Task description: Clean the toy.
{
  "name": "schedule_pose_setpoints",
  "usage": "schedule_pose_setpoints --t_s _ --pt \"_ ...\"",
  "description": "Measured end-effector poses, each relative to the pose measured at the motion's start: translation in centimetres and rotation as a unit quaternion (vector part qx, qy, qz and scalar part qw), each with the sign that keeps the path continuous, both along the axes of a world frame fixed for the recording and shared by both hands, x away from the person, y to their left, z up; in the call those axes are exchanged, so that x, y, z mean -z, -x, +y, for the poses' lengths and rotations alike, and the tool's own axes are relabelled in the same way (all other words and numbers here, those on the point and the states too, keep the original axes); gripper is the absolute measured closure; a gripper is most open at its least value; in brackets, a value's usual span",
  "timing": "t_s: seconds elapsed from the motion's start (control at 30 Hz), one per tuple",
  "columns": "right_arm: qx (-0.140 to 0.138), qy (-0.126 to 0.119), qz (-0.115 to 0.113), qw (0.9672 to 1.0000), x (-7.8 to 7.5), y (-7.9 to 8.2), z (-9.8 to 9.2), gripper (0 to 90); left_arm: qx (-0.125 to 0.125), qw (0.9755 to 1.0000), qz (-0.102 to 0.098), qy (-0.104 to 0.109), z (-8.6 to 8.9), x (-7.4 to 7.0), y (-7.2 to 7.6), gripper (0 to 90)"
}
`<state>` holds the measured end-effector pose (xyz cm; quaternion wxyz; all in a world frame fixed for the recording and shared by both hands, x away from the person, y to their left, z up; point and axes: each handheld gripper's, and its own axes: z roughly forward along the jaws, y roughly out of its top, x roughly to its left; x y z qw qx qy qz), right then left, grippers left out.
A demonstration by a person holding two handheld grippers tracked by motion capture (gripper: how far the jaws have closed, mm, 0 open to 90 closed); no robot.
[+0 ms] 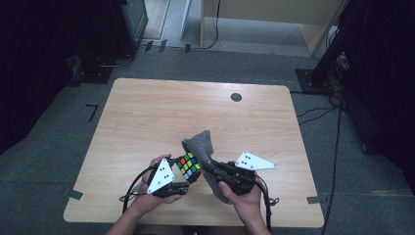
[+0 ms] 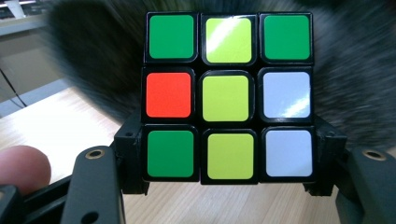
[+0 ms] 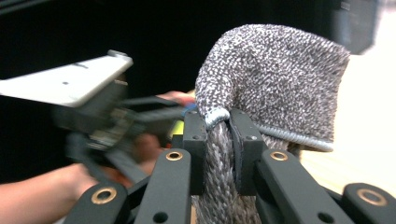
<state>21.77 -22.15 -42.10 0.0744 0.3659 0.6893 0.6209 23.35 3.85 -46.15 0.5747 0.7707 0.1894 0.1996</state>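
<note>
A colourful puzzle cube [image 1: 189,165] is held just above the wooden table [image 1: 147,112] near its front edge. My left gripper [image 1: 186,172] is shut on the cube [image 2: 227,95], its jaws pressing the lower left and right sides. The face toward the camera shows green, yellow, red and white squares. A grey knitted cloth [image 1: 201,144] stands up right behind the cube, touching it. My right gripper [image 1: 208,165] is shut on the cloth [image 3: 275,79], pinching a fold of it between its pads [image 3: 196,133].
A small dark round mark [image 1: 236,97] lies on the table at the back right. Tape marks [image 1: 74,194] stick to the carpet by the front corners. A table leg and cables stand on the floor beyond the far edge.
</note>
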Motion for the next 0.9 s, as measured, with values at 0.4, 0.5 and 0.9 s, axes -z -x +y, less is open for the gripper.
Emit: schedule_pose_setpoints --t_s 0.4,0.5,0.9 --pt "-0.034 0.026 -0.029 0.9987 1.4 -0.3 0.3 80.4 0.005 0.9878 0.076 0.136 3.2 -1.0 -1.8 34.2" --pt "-0.063 0.042 -0.042 0.9962 2.0 0.0 1.5 80.5 0.011 0.9879 0.078 0.134 3.1 -1.0 -1.7 34.2" --pt "-0.051 0.021 -0.071 0.9960 1.4 0.0 0.3 80.5 0.036 0.9888 0.086 0.116 2.6 -0.7 -1.6 34.2"
